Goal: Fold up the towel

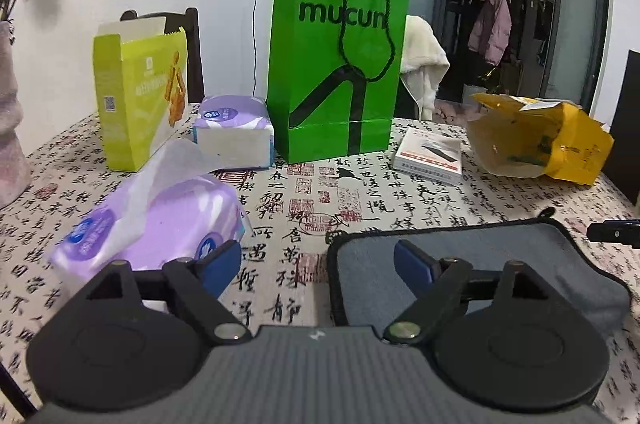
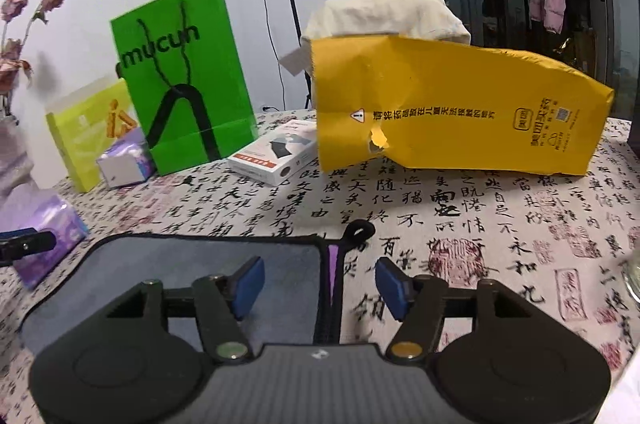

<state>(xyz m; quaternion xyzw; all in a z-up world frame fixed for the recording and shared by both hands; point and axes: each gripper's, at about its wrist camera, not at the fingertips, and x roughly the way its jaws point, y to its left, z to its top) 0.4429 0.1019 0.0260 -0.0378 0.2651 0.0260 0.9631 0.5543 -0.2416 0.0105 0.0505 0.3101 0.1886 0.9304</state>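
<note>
grey towel point(image 1: 472, 264) lies flat between tissue pack point(image 1: 160, 224) and yellow bag point(image 2: 460, 112), both grippers' jaws wide.

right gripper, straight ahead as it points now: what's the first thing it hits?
Probably the yellow paper bag, lying across the table dead ahead of the open right gripper. Before that, only the towel edge and its hanging loop lie between the fingers, apparently below them; height unclear.

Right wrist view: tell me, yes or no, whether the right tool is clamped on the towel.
No: the right tool stands open, its blue pads apart on either side of the grey towel's black-trimmed edge.
</note>
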